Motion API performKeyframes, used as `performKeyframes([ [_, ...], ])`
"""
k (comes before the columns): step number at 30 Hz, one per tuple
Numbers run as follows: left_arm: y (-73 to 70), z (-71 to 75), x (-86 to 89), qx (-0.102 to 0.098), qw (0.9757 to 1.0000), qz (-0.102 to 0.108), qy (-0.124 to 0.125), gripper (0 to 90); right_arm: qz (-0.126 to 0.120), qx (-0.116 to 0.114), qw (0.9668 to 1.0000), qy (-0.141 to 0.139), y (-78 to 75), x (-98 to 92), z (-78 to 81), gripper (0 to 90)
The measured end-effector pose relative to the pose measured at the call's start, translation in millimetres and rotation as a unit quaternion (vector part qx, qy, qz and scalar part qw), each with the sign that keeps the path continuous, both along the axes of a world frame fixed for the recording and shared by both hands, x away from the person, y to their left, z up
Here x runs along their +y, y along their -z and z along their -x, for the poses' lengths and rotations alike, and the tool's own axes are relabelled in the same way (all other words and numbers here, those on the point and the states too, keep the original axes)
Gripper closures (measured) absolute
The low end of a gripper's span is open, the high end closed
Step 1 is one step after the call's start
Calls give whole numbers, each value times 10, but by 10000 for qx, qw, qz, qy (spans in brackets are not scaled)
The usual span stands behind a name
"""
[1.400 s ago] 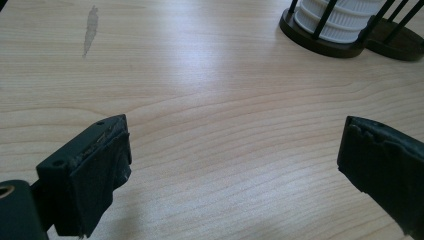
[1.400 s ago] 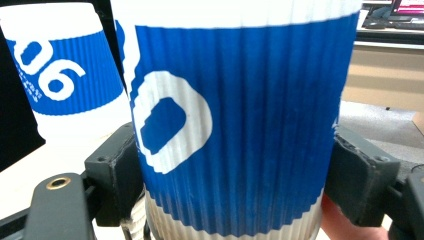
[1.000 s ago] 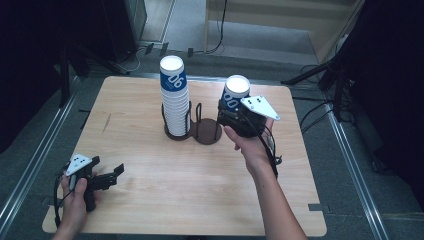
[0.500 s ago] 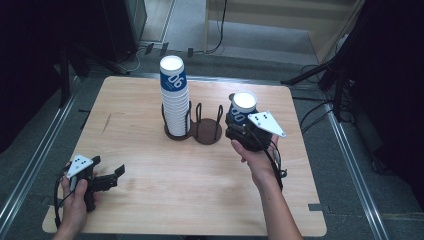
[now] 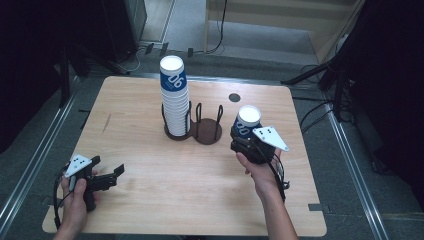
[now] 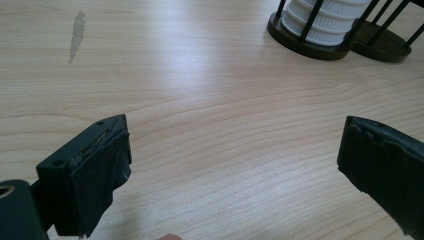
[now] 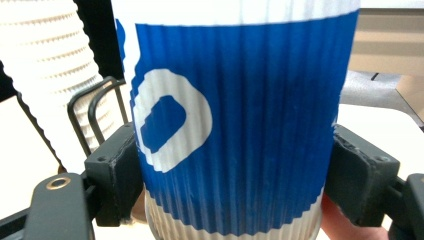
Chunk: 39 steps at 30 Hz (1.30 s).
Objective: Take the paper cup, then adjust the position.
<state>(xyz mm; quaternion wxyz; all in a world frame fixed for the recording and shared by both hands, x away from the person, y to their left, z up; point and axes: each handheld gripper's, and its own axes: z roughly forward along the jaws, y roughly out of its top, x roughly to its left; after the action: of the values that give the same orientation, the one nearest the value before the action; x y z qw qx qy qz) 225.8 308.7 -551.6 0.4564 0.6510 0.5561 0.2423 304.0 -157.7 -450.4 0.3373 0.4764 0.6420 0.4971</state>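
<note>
Cup (image 5: pixel 247 122) (blue, ribbed) is sitting upright between the right gripper's (image 5: pixel 243 142) jaws, just right of the wire holder (image 5: pixel 207 125); left gripper (image 5: pixel 107 176) is hovering wide open over the worktop (image 5: pixel 165 175).

Wooden table (image 5: pixel 150 200) on grey floor (image 5: pixel 350 170), dark surroundings.

Lab or studio: lone wooden table (image 5: pixel 150 200), floor cables (image 5: pixel 220 30), dark stands (image 5: pixel 325 75) around.

Even overhead light on the pale wooden counter (image 5: pixel 200 175), dark surroundings. Soft sheen ahead of the left gripper's fingers (image 6: pixel 95 165). Blue-and-white ribbed paper cup (image 7: pixel 235 125) between the right fingers slightly soft, close-up.
</note>
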Motion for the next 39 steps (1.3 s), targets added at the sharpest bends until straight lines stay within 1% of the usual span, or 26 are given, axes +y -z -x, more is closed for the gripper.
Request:
performKeyframes([
  [3, 0, -6, -3, -10, 10000, 12, -45, 16, -31, 53, 10000, 25, 63, -28, 20, 194],
  [5, -1, -6, -6, 20, 9999, -89, -121, 15, -46, 96, 9999, 10, 102, -39, 37, 193],
  [7, -5, -8, -10, 115, 9997, -186, -136, 15, 22, 99, 9999, 5, 135, -40, 54, 193],
  [11, -46, 6, -31, 191, 9995, -265, 8, 15, 51, 119, 9999, 32, 190, -49, 76, 193],
  [12, -55, 8, -39, 205, 9996, -204, 56, 15, 78, 135, 9999, 47, 198, -45, 80, 193],
  [13, -55, 8, -39, 205, 9996, -204, 56, 15, 148, 122, 9998, 55, 204, -43, 83, 194],
  [14, -73, 12, -78, 197, 9995, -197, 150, 15, 170, 119, 9998, 71, 209, -37, 89, 193],
  [16, -94, 14, -134, 189, 9992, -260, 249, 15, 243, 89, 9996, 66, 222, -25, 94, 194],
  [18, -119, 9, -189, 164, 9988, -276, 380, 15, 358, 74, 9993, 89, 247, -1, 97, 194],
  [20, -156, 2, -243, 123, 9985, -253, 464, 15, 406, 98, 9991, 60, 277, 18, 93, 194],
  [23, -230, -10, -309, 28, 9983, -174, 561, 15, 420, 161, 9990, 8, 308, 50, 95, 194],
  [25, -283, -19, -360, -1, 9980, -155, 617, 15, 459, 151, 9988, -22, 317, 74, 100, 194],
  [27, -311, -25, -381, -18, 9978, -140, 640, 15, 437, 160, 9989, -39, 317, 84, 101, 194],
  [28, -346, -33, -408, -29, 9976, -80, 680, 15, 418, 158, 9990, -39, 315, 90, 103, 194],
  [31, -407, -61, -479, -107, 9972, -81, 735, 15, 392, 151, 9991, -39, 310, 103, 108, 195],
  [32, -439, -86, -549, -138, 9968, -93, 778, 15, 420, 132, 9990, -48, 308, 110, 120, 195],
  [33, -453, -98, -584, -146, 9964, -138, 821, 15, 431, 118, 9990, -45, 308, 113, 123, 194],
  [37, -486, -138, -735, -159, 9952, -171, 955, 15, 479, 101, 9988, -43, 317, 134, 138, 195],
  [39, -493, -159, -816, -136, 9945, -257, 1007, 15, 520, 89, 9986, -56, 333, 143, 140, 195],
])
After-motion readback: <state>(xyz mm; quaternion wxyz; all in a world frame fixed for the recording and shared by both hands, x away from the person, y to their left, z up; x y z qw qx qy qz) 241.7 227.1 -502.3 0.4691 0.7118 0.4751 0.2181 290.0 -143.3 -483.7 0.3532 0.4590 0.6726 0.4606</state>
